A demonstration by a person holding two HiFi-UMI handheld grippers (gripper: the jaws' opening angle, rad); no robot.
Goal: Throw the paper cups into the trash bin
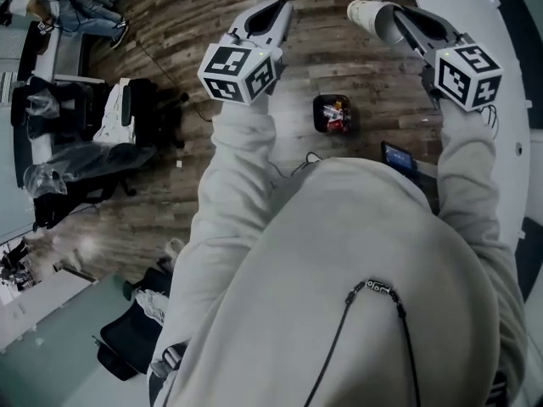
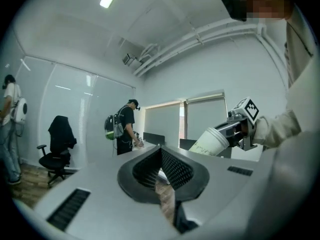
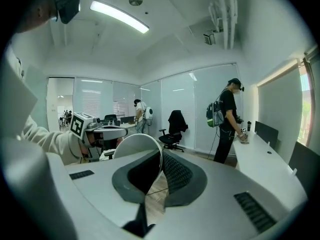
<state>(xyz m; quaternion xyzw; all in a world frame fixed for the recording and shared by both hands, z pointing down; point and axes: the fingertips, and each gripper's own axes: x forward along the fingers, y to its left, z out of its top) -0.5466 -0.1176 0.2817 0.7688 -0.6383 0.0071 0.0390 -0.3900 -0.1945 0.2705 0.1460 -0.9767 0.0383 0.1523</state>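
— So, where is the paper cup (image 1: 369,15) at this moment?
— In the air, held by the right tool (image 1: 405,19). Its jaws stand narrow and pinch the cup's wall at the rim, one jaw inside and one outside. The cup lies almost level, with its base pointing away from the tool toward the person's left.
— And the left tool (image 1: 280,8)?
— Its jaws are together with nothing between them. It is held out near the right one.
— Where is the trash bin (image 1: 333,113)?
— It stands on the wooden floor (image 1: 322,58), well below both tools and between the two outstretched sleeves, with some rubbish inside. A white desk (image 1: 475,7) curves along the right.
— Which hand matters?
— The right, I judge. The bin seems to lie nearer the person than the cup does, so the cup must come back over its mouth before release.
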